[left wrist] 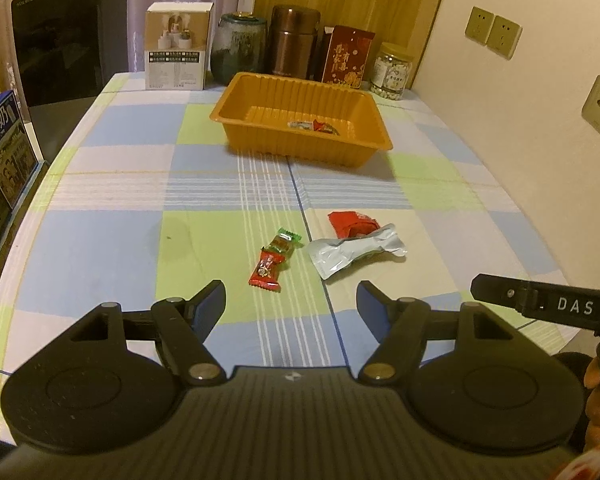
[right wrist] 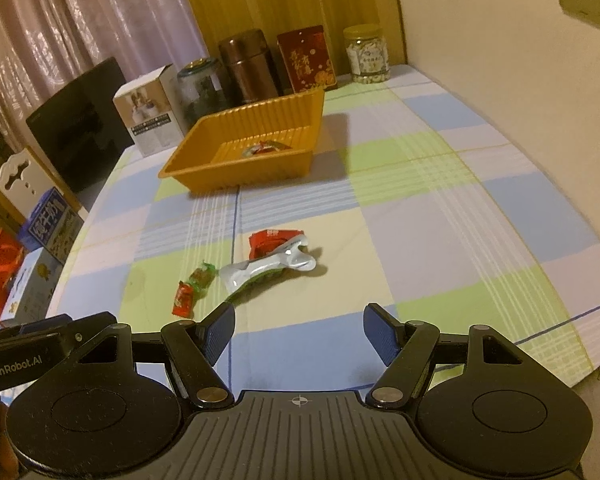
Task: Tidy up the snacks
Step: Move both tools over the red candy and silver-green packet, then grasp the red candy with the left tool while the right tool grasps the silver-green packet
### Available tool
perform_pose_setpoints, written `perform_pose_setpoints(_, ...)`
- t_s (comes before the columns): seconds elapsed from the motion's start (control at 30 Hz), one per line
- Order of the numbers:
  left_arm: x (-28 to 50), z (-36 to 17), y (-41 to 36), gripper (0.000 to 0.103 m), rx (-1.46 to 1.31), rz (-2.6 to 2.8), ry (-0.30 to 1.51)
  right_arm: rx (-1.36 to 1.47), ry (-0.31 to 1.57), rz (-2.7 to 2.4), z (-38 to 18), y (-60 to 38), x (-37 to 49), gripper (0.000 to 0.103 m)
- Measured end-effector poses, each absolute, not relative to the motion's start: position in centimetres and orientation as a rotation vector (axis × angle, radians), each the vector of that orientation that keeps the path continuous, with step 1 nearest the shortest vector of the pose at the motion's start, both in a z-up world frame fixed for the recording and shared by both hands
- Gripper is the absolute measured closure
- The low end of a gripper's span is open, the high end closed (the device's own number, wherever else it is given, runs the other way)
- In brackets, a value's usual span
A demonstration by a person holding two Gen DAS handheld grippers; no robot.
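Hovering above the table's (left wrist: 100,184) near edge, the left gripper (left wrist: 292,304) and right gripper (right wrist: 299,330) gape wide, empty. Four wrapped snacks (left wrist: 274,258) lie mid-table; two more sit in the orange tray (left wrist: 300,146) toward the far edge.

Snacks (right wrist: 274,266) (four) before tray (right wrist: 204,162).

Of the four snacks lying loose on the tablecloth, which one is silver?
The silver foil pouch, the largest and rightmost of the loose snacks. It partly overlaps the red packet; the red candy and green candy lie left of it.
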State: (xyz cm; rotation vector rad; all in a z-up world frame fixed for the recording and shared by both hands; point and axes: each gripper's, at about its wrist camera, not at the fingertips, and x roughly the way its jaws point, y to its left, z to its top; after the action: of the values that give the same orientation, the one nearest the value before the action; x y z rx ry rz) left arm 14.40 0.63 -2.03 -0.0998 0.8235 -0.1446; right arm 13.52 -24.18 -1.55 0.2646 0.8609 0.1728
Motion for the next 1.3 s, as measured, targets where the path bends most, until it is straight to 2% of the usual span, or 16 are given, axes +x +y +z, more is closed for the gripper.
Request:
perform_pose_setpoints(0.33, 17.3, -4.8, 0.9, 0.036, -0.091, -0.170, 0.863, 0.202, 0.900, 0.210, -4.0, -23.7, 15.6, 0.032)
perform_pose_setpoints(0.47, 18.9, -5.7, 0.7, 0.044, -0.064, -0.192, 0.874, 0.118, 0.890, 0.253, -4.5, -23.4, 16.9, 0.032)
perform_pose_setpoints(0.63, 20.8, -7.1, 0.4, 0.049, -0.040, -0.207, 0.894, -0.023, 0.870, 0.332, -5.3, -22.7, 19.4, 0.032)
perform_pose_setpoints(0.77, 21.9, -8.2, 0.3, 0.059, -0.026, -0.214, 0.912, -0.206, 0.835, 0.447, -6.1, -21.4, 21.2, 0.033)
perform_pose_setpoints(0.87, 22.6, -9.0, 0.3, 0.070, -0.019, -0.215, 0.924, -0.358, 0.819, 0.556, -7.0, -20.0, 22.5, 0.039)
perform_pose_setpoints(0.93, 22.8, -9.3, 0.3, 0.072, -0.024, -0.215, 0.925, -0.452, 0.803, 0.616, -7.6, -19.0, 23.2, 0.047)
perform_pose_setpoints(1.0, 23.1, -9.5, 0.3, 0.075, -0.025, -0.216, 0.927, -0.527, 0.783, 0.674, -8.3, -18.2, 23.6, 0.048)
perform_pose_setpoints(1.2, 23.2, -9.9, 0.6, 0.076, -0.042, -0.217, 0.930, -0.714, 0.758, 0.825, -10.7, -15.6, 24.7, 0.049)
perform_pose_setpoints(1.3, 23.2, -9.8, 0.7, 0.076, -0.050, -0.213, 0.926, -0.759, 0.767, 0.858, -11.8, -14.8, 25.4, 0.052)
